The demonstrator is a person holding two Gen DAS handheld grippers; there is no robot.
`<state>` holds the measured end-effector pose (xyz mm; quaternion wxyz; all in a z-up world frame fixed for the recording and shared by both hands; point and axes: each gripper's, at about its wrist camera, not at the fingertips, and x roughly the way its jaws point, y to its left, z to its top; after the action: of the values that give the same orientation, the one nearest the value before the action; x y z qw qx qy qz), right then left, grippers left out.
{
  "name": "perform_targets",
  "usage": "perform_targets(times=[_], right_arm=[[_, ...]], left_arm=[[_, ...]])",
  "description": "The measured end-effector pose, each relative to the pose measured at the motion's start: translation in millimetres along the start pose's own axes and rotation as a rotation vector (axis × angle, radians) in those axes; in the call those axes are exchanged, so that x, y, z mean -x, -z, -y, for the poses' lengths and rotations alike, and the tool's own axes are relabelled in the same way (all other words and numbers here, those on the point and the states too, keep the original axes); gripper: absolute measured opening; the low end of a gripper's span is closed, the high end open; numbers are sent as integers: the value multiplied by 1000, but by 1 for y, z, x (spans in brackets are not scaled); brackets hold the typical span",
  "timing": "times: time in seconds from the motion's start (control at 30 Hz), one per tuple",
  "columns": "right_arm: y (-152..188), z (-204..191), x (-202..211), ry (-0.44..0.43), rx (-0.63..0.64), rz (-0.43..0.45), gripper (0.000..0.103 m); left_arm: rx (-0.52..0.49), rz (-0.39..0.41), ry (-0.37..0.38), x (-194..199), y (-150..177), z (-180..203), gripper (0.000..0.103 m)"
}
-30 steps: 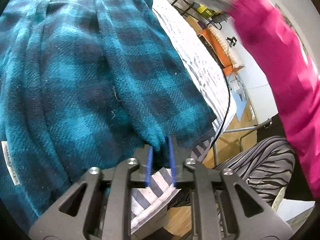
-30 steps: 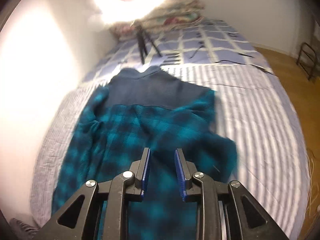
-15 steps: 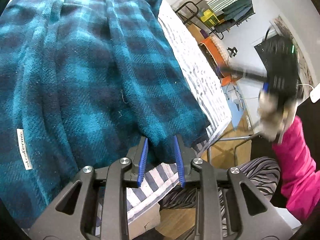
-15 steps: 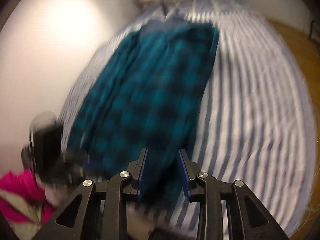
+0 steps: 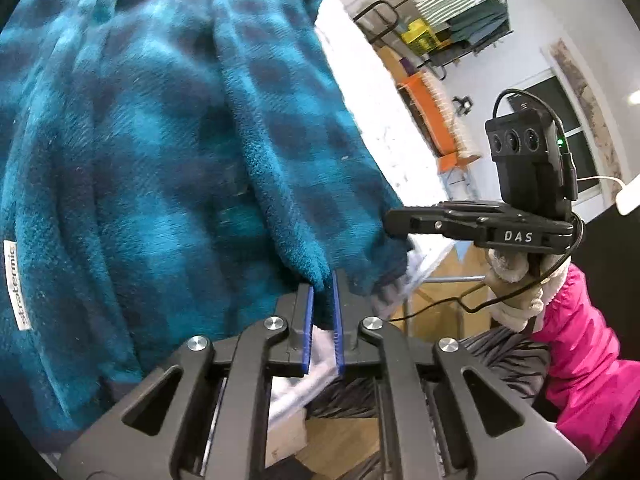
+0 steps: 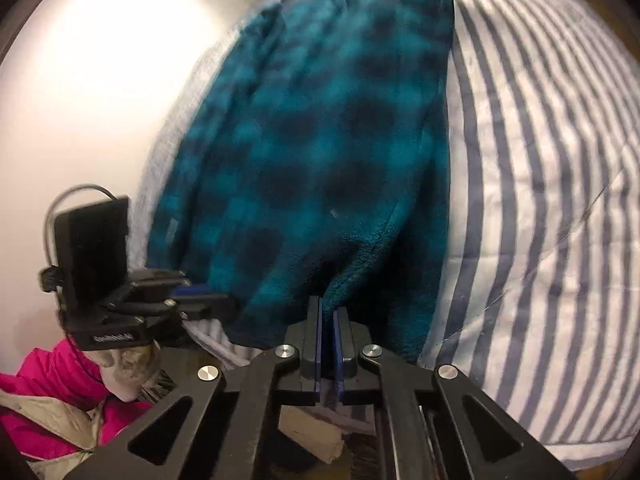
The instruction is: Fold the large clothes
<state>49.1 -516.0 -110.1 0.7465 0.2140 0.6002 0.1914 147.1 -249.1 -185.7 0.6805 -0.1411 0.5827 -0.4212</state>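
Note:
A teal and dark-blue checked fleece garment (image 5: 160, 140) lies spread along the striped bed cover (image 6: 540, 200). Its near hem hangs at the bed's edge. In the left wrist view, my left gripper (image 5: 322, 286) is closing its jaws, and the blue pads pinch a fold of that hem. My right gripper (image 6: 328, 306) is closing too, its pads pressed on a bunched bit of the fleece (image 6: 320, 140) hem further along. Each view shows the other gripper side-on at the hem: the right gripper (image 5: 396, 224) and the left gripper (image 6: 224, 300).
A white wall (image 6: 100, 100) runs along the bed's far side. A clothes rack (image 5: 452, 28) and an orange stand (image 5: 436, 120) stand beyond the bed on the wooden floor. The person's pink sleeve (image 5: 580, 352) and gloved hand (image 5: 516, 296) are close by.
My right gripper swung in from over the bed down to the near hem and shut on the fleece. My left gripper's jaws closed onto the hem; that hand stayed about where it was.

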Motion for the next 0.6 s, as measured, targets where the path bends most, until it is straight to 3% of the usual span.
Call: perform_targets(times=[0.13, 0.23, 0.33, 0.4, 0.5, 0.57, 0.6], right_arm=[[3, 5, 21, 11, -22, 41, 2], [6, 19, 9, 85, -63, -8, 2], [11, 24, -8, 108, -75, -52, 1], [13, 18, -15, 122, -43, -75, 2], [13, 10, -17, 132, 14, -79, 9], [8, 10, -3, 91, 20, -22, 31], [6, 13, 6, 62, 16, 14, 32]], left_arm=[[0, 17, 5, -2, -4, 6, 6], [-9, -19, -39, -19, -3, 3, 6], [-69, -39, -118, -33, 3, 3, 6], [-68, -35, -132, -31, 3, 6, 6], [-110, -18, -175, -18, 5, 18, 6], [-170, 23, -212, 0, 12, 32, 6], [-197, 40, -223, 7, 15, 40, 6]])
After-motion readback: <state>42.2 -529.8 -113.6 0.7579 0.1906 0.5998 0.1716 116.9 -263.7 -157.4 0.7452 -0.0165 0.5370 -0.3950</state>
